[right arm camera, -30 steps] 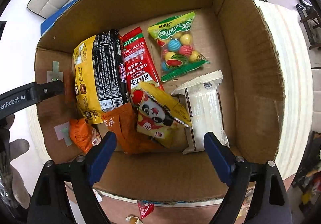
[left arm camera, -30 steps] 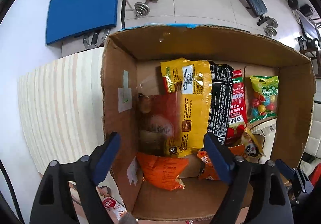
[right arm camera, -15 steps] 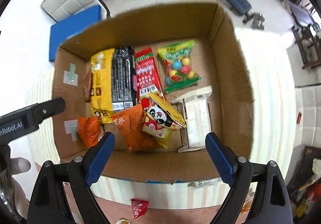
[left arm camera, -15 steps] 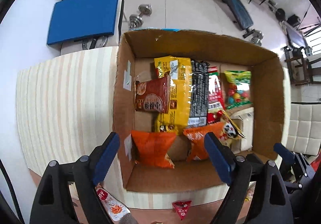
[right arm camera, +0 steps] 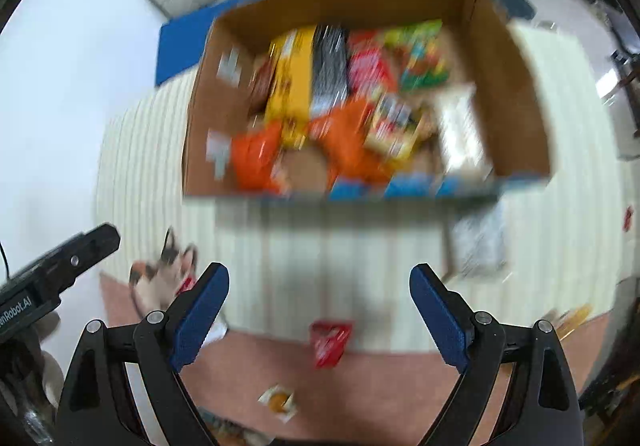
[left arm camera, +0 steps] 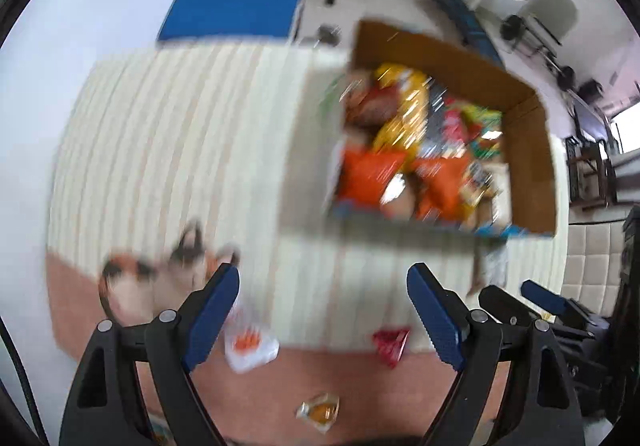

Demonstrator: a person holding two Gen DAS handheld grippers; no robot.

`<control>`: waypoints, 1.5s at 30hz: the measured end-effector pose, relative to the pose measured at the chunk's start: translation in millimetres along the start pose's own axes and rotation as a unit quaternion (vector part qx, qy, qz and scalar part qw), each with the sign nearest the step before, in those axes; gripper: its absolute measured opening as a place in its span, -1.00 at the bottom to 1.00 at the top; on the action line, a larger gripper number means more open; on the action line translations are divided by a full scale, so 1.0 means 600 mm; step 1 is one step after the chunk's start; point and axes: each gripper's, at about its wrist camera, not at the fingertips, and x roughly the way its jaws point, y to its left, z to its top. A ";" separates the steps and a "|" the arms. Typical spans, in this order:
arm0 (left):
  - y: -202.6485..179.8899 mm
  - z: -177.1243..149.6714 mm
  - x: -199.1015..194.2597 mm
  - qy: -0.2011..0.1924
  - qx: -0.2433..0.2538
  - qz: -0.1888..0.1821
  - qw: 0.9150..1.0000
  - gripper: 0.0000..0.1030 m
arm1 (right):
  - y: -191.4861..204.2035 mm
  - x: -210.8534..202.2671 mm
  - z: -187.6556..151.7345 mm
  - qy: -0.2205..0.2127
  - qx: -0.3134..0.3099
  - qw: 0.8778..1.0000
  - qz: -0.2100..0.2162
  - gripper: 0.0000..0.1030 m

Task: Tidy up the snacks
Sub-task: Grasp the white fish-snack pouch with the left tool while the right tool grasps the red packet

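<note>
The left gripper [left arm camera: 323, 288] and right gripper [right arm camera: 319, 288] both gape empty. Blur hides every label in the snack box [right arm camera: 516, 94]; the left gripper's body reads "nRobot.AI".

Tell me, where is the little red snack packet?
The red packet lies outside the cardboard box, on the near edge of the striped mat, between the right gripper's fingers.

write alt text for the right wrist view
Blurred fisheye view past the open, empty right gripper to a cardboard box full of snack packets on a striped mat. A red packet lies loose near the mat's front edge.
</note>
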 end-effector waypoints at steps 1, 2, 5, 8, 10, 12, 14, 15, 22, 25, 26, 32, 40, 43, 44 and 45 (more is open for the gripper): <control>0.027 -0.018 0.013 0.015 -0.022 -0.003 1.000 0.67 | 0.004 0.024 -0.022 0.018 0.003 1.000 0.009 0.83; 0.045 -0.031 0.023 0.024 -0.036 -0.007 0.999 0.67 | 0.006 0.040 -0.036 0.032 0.007 0.999 0.013 0.83; 0.107 -0.073 0.071 0.057 -0.083 -0.006 0.995 0.67 | 0.003 0.095 -0.083 0.072 0.019 0.997 0.015 0.83; 0.157 -0.106 0.124 0.092 -0.132 -0.013 0.987 0.67 | -0.002 0.141 -0.117 0.106 0.034 0.994 0.015 0.83; 0.188 -0.122 0.163 0.117 -0.163 -0.024 0.979 0.67 | -0.006 0.162 -0.134 0.119 0.043 0.992 0.010 0.83; 0.211 -0.134 0.202 0.140 -0.187 -0.038 0.972 0.67 | -0.009 0.181 -0.147 0.127 0.047 0.991 0.001 0.83; 0.224 -0.142 0.233 0.156 -0.203 -0.042 0.966 0.67 | -0.013 0.196 -0.151 0.130 0.051 0.990 -0.007 0.83; 0.228 -0.146 0.248 0.163 -0.209 -0.044 0.963 0.67 | -0.014 0.201 -0.154 0.133 0.054 0.990 -0.010 0.83; 0.231 -0.142 0.327 0.198 -0.209 -0.025 0.957 0.67 | -0.022 0.227 -0.161 0.142 0.067 0.987 -0.022 0.83; 0.216 -0.139 0.327 0.188 -0.183 0.004 0.965 0.59 | -0.023 0.234 -0.164 0.146 0.070 0.986 -0.025 0.83; 0.213 -0.139 0.323 0.181 -0.176 0.016 0.967 0.43 | -0.023 0.236 -0.165 0.146 0.070 0.986 -0.027 0.83; 0.176 -0.156 0.310 0.169 -0.109 0.043 0.979 -0.14 | -0.029 0.243 -0.158 0.145 0.075 0.986 -0.031 0.83; 0.134 -0.206 0.290 0.162 -0.087 0.041 0.982 -0.18 | -0.041 0.256 -0.153 0.154 0.091 0.983 -0.028 0.82; 0.117 -0.215 0.274 0.155 -0.074 0.035 0.984 -0.18 | -0.044 0.266 -0.152 0.159 0.099 0.982 -0.022 0.75; 0.110 -0.218 0.269 0.152 -0.068 0.034 0.985 -0.18 | -0.043 0.268 -0.152 0.160 0.099 0.982 -0.021 0.72; 0.101 -0.220 0.264 0.151 -0.063 0.032 0.986 -0.18 | -0.042 0.270 -0.153 0.160 0.098 0.982 -0.021 0.68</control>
